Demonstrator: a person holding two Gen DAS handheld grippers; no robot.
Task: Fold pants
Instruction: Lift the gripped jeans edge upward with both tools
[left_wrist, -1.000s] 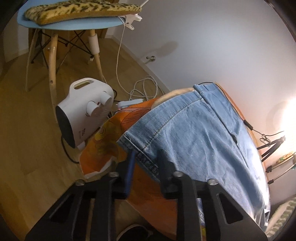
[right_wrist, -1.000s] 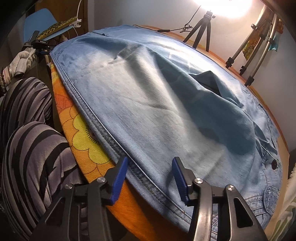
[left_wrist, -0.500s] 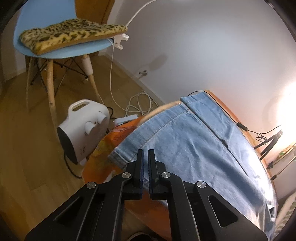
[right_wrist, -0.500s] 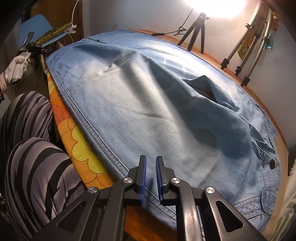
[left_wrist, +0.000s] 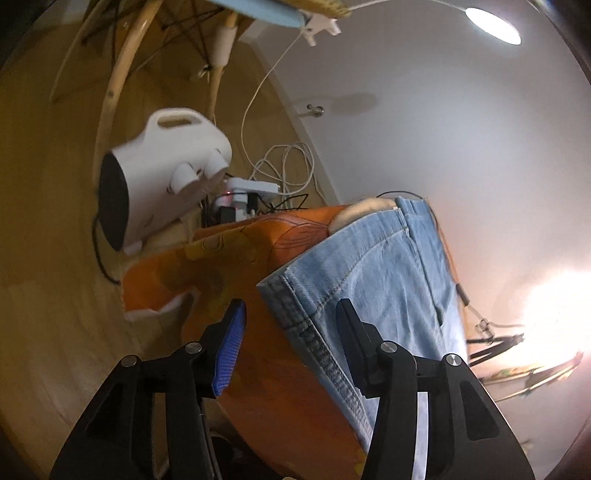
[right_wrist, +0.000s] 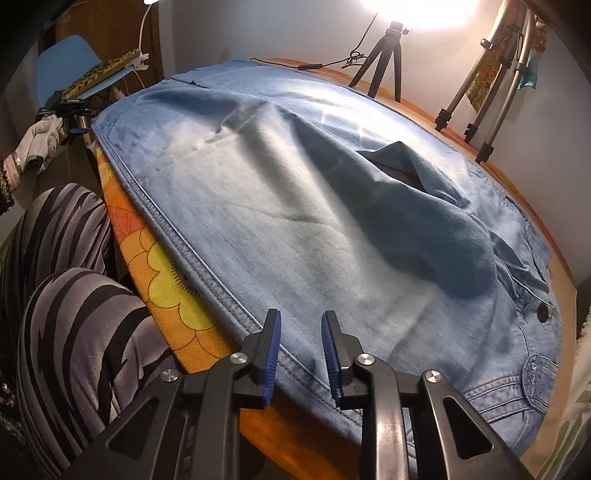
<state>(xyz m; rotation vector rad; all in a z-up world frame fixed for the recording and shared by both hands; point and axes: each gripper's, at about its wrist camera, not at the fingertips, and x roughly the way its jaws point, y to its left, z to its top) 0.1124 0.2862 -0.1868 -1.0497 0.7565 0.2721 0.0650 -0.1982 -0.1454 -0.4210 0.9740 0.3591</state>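
Note:
Light blue denim pants (right_wrist: 295, 206) lie spread over a table covered by an orange flowered cloth (right_wrist: 166, 291). The leg hems (left_wrist: 369, 273) show in the left wrist view at the table's end. My left gripper (left_wrist: 291, 332) is open, its jaws either side of the hem corner, holding nothing. My right gripper (right_wrist: 299, 347) is partly open over the near side seam close to the waist, where the button (right_wrist: 542, 313) and a pocket (right_wrist: 535, 376) show. A raised fold (right_wrist: 402, 166) sits mid-pants.
A white fan heater (left_wrist: 159, 170), a power strip with cables (left_wrist: 255, 188) and a blue chair (right_wrist: 70, 62) stand on the wooden floor beyond the table's end. Tripods (right_wrist: 384, 62) and a bright lamp stand along the far edge. The person's striped legs (right_wrist: 74, 332) are by the near edge.
Both grippers were shut half a second ago and have opened. The left one has dropped closer to the hem corner; the right has stayed over the side seam.

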